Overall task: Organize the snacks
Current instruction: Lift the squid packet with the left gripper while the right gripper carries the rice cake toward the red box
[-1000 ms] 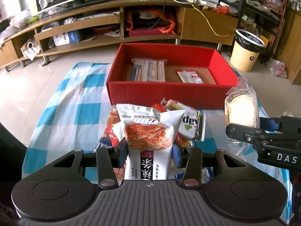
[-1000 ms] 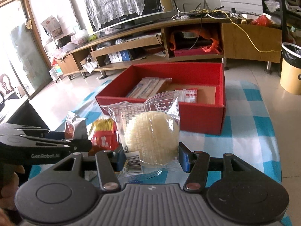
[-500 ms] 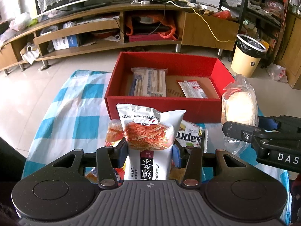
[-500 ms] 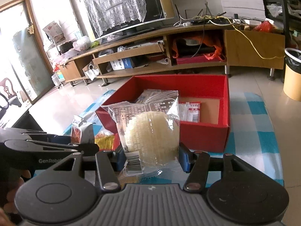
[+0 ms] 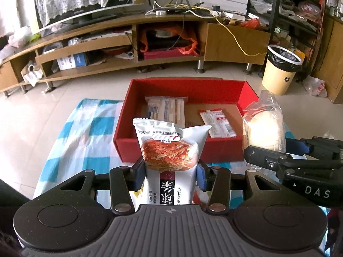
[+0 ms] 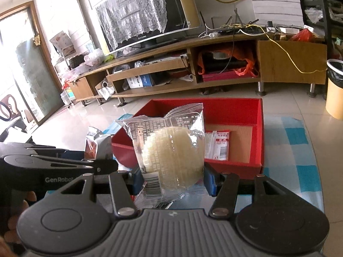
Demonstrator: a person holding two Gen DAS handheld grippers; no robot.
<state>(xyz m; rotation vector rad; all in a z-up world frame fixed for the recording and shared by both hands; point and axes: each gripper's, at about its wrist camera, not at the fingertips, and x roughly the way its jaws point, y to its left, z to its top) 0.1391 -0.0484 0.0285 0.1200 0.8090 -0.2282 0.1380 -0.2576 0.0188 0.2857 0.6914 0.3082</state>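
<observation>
The left gripper (image 5: 170,172) is clenched on a white spicy-strip bag (image 5: 171,150), held upright; the right gripper (image 6: 172,181) grasps a clear rice-cake packet (image 6: 171,150). Both hang before the near wall of the red box (image 5: 216,147), on the checked cloth (image 5: 85,128), where a striped packet (image 5: 166,111) and a small sachet (image 5: 218,123) lie.

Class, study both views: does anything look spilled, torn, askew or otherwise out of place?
Nothing stands out. Two flat packets lie in the red cardboard box. The left gripper holds a white spicy-strip snack bag upright; the right gripper holds an intact clear-wrapped round pale cake.
</observation>
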